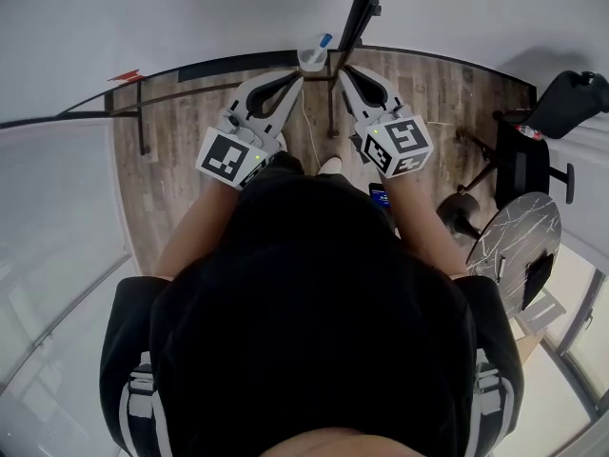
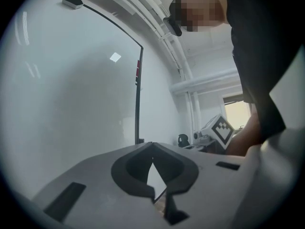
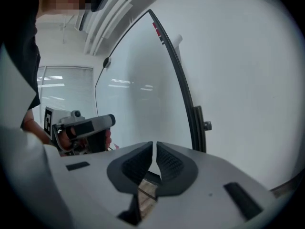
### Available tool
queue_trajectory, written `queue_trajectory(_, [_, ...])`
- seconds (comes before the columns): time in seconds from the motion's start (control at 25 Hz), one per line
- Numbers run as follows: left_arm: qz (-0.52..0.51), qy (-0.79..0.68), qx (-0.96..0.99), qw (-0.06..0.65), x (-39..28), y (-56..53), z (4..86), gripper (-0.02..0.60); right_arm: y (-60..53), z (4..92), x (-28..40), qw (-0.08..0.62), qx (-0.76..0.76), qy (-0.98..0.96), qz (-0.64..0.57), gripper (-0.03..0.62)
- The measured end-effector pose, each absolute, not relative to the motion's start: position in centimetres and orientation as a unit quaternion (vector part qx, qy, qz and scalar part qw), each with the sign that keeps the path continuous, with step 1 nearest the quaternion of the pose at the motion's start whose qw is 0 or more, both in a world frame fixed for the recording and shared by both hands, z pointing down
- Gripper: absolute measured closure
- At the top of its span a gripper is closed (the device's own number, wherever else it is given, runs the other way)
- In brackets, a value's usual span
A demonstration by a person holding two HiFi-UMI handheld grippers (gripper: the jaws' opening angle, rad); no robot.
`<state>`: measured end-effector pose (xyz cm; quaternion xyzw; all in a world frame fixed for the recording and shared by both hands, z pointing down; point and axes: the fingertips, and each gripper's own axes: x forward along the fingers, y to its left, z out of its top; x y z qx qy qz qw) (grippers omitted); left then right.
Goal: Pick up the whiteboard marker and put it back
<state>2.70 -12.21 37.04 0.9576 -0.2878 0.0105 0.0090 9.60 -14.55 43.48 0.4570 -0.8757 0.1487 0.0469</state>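
A white marker with a blue cap stands in a small pale holder at the foot of the whiteboard, seen only in the head view. My left gripper points at the holder from the left, its tips close to it; my right gripper comes in from the right. In the left gripper view the left gripper has its jaws meeting at the tips with nothing between them. In the right gripper view the right gripper shows only a hairline gap, and it is empty. The marker is hidden from both gripper views.
The whiteboard's black frame post rises just behind the holder. A black office chair and a round marble table stand on the wooden floor at the right. A glass partition runs along the left.
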Motion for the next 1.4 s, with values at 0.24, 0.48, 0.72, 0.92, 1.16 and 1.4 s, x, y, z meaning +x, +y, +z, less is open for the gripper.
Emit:
queue_trajectory(0.24, [0.013, -0.271, 0.962, 0.01, 1.7, -13.8, 37.3, 0.578, -17.7, 47.5, 9.3, 0.074, 0.496, -0.846, 0.183, 0.532])
queue_trajectory(0.48, [0.014, -0.255, 0.967, 0.01, 0.7, -15.0, 37.5, 0.578, -20.5, 52.1, 8.7, 0.09, 0.515, -0.817, 0.243, 0.488])
queue_trajectory(0.72, [0.014, -0.248, 0.969, 0.017, -0.5, -16.3, 38.2, 0.578, -22.8, 54.1, 8.7, 0.092, 0.542, -0.787, 0.279, 0.468])
queue_trajectory(0.92, [0.015, -0.246, 0.969, 0.02, -1.1, -17.1, 38.3, 0.578, -24.1, 56.1, 8.8, 0.103, 0.554, -0.769, 0.3, 0.445])
queue_trajectory(1.16, [0.017, -0.243, 0.969, 0.027, -1.8, -17.4, 38.9, 0.578, -24.8, 58.7, 9.1, 0.108, 0.565, -0.746, 0.334, 0.439])
queue_trajectory(1.4, [0.019, -0.246, 0.969, 0.031, -2.4, -17.9, 39.2, 0.578, -25.8, 60.2, 9.2, 0.098, 0.569, -0.729, 0.367, 0.437])
